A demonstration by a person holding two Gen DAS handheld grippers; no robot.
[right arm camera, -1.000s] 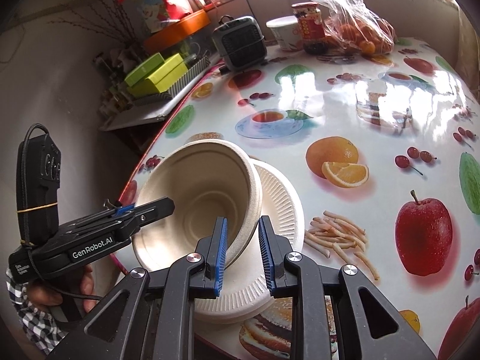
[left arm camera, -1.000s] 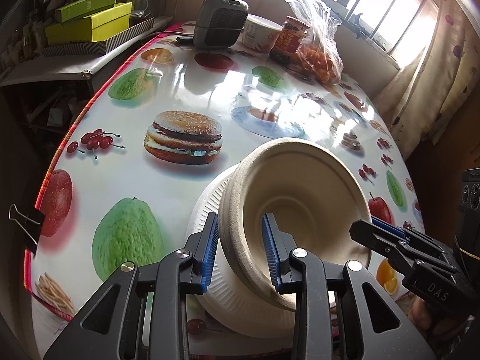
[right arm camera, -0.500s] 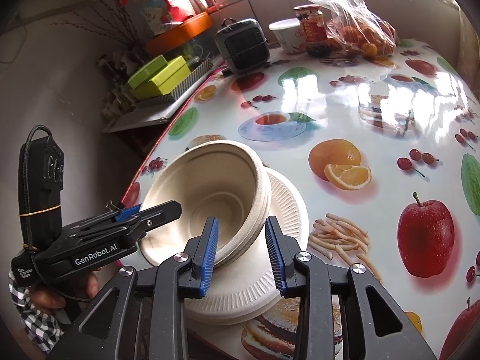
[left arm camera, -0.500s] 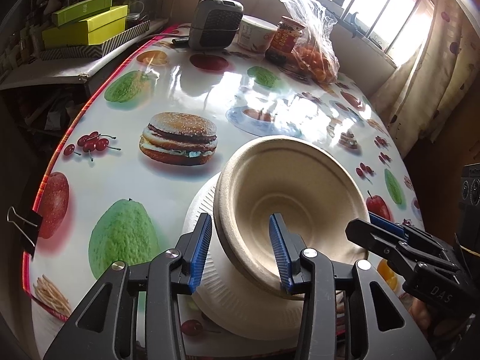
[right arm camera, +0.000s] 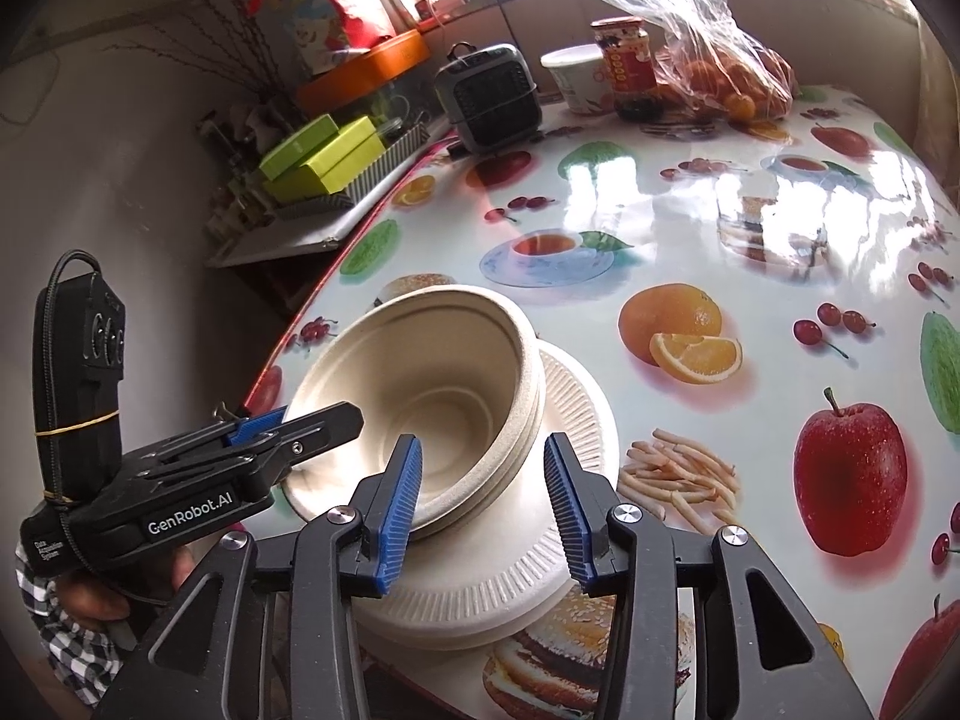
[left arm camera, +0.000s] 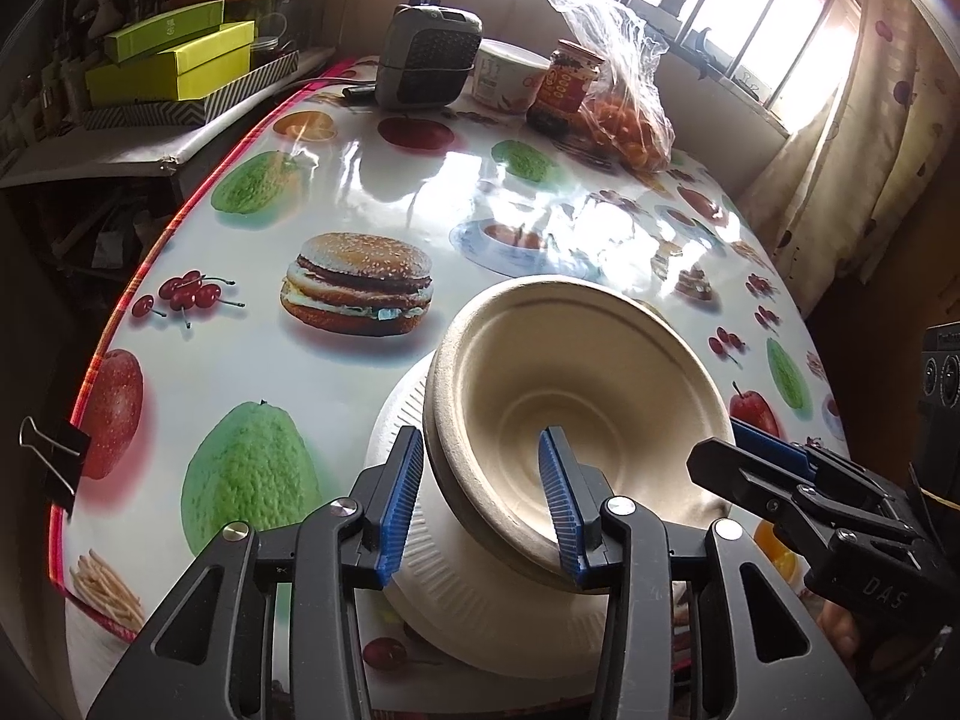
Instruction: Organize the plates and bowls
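Observation:
A stack of beige paper bowls [left arm camera: 576,378] rests on a white ribbed paper plate [left arm camera: 420,564] near the table's front edge. The same bowls [right arm camera: 444,384] and plate [right arm camera: 576,414] show in the right wrist view. My left gripper [left arm camera: 486,504] is open, its blue pads either side of the bowls' near left rim without pinching it. My right gripper [right arm camera: 483,504] is open too, straddling the right rim. Each gripper also shows in the other's view, the right gripper [left arm camera: 798,480] at right and the left gripper [right arm camera: 252,450] at left.
The table [left arm camera: 252,360] wears a glossy cloth printed with food. At the back stand a small grey heater [left arm camera: 429,60], a white tub [left arm camera: 510,78], a jar [left arm camera: 567,90] and a bag of oranges [left arm camera: 624,114]. Green boxes [left arm camera: 174,60] sit on a side shelf.
Both grippers have opened and let go of the bowls' rim. The bowl stack has settled lower onto the white plate.

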